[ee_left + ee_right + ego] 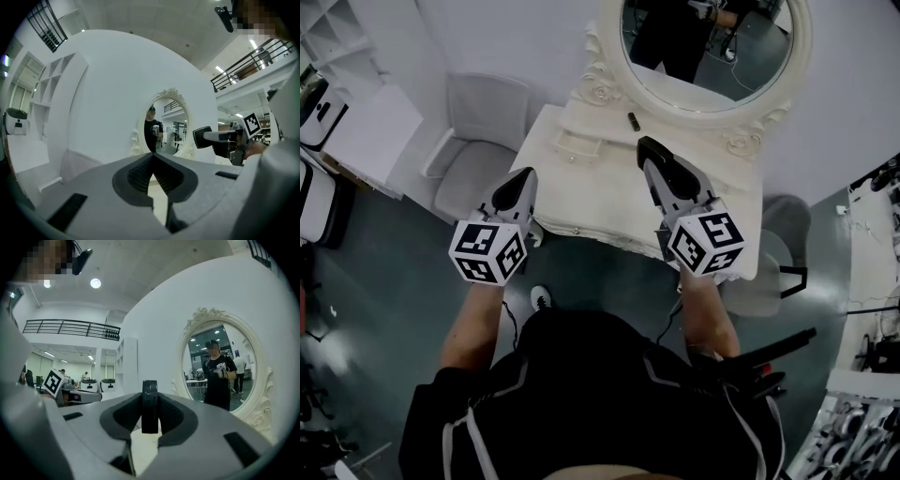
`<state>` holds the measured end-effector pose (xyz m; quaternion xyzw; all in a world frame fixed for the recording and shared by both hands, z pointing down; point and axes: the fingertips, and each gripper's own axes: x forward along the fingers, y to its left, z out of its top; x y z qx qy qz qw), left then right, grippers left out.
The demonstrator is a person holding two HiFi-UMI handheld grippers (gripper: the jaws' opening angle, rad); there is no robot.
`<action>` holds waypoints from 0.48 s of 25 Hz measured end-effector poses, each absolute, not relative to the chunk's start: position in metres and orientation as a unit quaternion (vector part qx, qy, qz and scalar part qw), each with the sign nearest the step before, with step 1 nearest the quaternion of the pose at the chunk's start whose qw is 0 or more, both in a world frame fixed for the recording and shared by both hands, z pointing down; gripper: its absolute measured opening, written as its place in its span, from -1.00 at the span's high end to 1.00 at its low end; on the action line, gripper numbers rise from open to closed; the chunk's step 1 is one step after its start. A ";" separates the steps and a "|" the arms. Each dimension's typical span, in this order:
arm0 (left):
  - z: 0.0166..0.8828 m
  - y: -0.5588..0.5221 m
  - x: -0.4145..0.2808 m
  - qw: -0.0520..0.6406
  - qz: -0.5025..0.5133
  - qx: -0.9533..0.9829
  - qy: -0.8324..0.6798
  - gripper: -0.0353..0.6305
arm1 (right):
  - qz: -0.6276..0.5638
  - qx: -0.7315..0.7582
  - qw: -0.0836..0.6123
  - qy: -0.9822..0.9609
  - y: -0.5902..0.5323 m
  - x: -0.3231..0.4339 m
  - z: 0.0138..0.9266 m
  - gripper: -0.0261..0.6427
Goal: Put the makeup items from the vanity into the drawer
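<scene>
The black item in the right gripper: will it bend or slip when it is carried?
Probably stiff: the black item stands straight between the jaws of the right gripper, with no sag. Its surface looks smooth, so it might slip if the grip loosens. Being narrow, it is likely light.
</scene>
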<state>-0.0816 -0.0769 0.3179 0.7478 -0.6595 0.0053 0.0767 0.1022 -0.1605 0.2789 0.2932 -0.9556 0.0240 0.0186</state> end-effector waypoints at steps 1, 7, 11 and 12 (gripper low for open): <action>0.317 -0.081 -0.090 0.077 0.003 0.750 -0.657 0.88 | 0.023 0.295 0.024 -0.955 -0.164 0.092 0.281 0.63; 0.326 -0.108 -0.128 0.075 0.012 0.769 -0.635 0.88 | 0.029 0.320 0.039 -0.946 -0.187 0.049 0.292 0.63; 0.326 -0.120 -0.149 0.076 0.006 0.775 -0.627 0.88 | 0.024 0.335 0.046 -0.941 -0.197 0.029 0.292 0.63; 0.326 -0.123 -0.153 0.076 0.005 0.776 -0.626 0.88 | 0.023 0.339 0.048 -0.939 -0.199 0.025 0.293 0.63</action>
